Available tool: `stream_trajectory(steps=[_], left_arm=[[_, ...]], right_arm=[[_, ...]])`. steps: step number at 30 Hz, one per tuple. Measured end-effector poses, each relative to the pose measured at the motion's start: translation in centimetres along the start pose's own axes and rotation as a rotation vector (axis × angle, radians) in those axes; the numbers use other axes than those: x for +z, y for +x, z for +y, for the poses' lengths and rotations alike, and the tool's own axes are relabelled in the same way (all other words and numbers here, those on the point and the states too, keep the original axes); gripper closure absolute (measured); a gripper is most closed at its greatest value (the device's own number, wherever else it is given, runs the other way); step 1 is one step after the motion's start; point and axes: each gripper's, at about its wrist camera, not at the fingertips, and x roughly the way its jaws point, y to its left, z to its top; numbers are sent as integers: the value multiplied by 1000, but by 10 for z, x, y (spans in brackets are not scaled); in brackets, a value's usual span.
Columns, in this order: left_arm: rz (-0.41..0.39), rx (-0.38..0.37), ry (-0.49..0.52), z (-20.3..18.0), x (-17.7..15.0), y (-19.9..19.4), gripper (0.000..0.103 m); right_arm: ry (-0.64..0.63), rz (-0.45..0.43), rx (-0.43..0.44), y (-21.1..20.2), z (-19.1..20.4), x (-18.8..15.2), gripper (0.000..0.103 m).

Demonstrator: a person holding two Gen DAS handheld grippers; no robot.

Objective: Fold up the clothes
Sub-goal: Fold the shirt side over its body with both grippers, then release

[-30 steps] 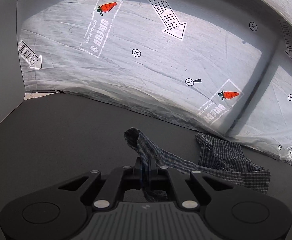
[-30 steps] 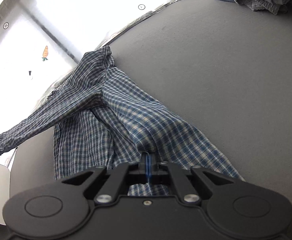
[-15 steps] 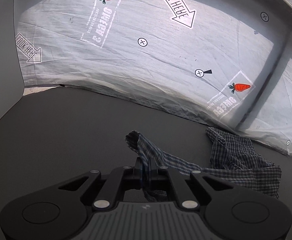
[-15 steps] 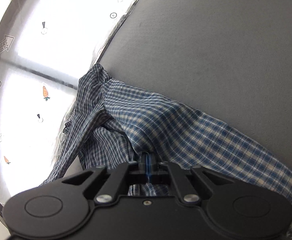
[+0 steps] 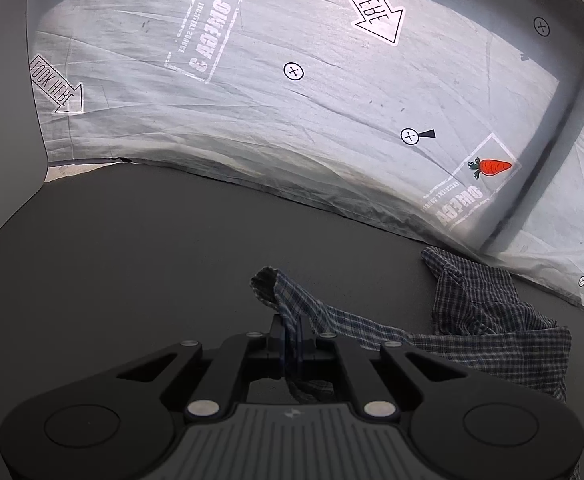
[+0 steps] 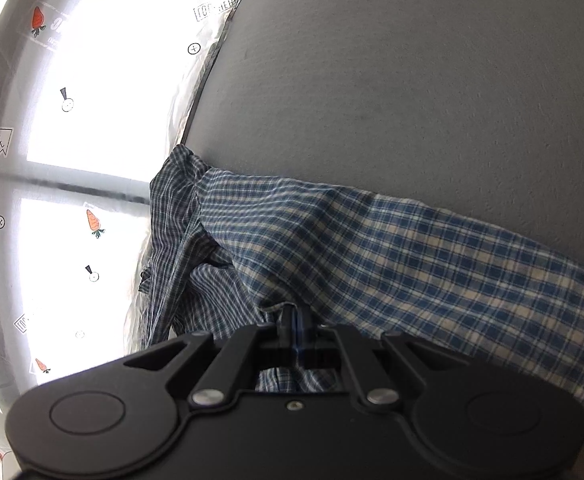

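Observation:
A blue and white checked shirt [image 6: 371, 248] lies spread on the dark grey table [image 6: 431, 100], with one part reaching the table's far edge. My right gripper [image 6: 295, 316] is shut on a fold of the shirt close to the table top. In the left wrist view a sleeve end of the shirt [image 5: 284, 300] sticks up from my left gripper [image 5: 290, 324], which is shut on it. The sleeve runs right from there to the bunched body of the shirt [image 5: 491, 312] near the table's far edge.
A translucent plastic sheet [image 5: 311, 100] printed with carrots, arrows and small cross marks hangs behind the table's far edge [image 5: 252, 186]. A dark bar [image 5: 539, 160] shows through it. Bare table top [image 5: 152, 260] stretches to the left of the left gripper.
The right gripper has rolled and sunk with the shirt, so the table now tilts across its view and the far clothes pile has left the frame. The left gripper drifted slightly lower, still gripping the sleeve.

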Motion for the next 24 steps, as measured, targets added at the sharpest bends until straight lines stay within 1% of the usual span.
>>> stream_trajectory(steps=[4,8,10,13,16,20,24], left_arm=[[-21,-12,-11,4,8,-2,97],[-62,-15,-42,10,20,-8,97],[-76,-16,-50,13,25,-10,97],[-76,0,-46,16,27,-6,97],[-57,19,-41,20,23,1,97],[-41,47,-52,28,16,7,97],[-40,74,-65,36,16,9,97]], right_arm=[[8,10,16,-3,1,-3,102],[48,29,70,-5,-2,-9,102],[56,36,77,-5,-3,-12,102],[44,50,53,0,-4,-15,102],[67,75,49,6,-10,-18,102],[60,123,-9,19,-16,-25,102],[38,160,-38,26,-15,-28,101]])
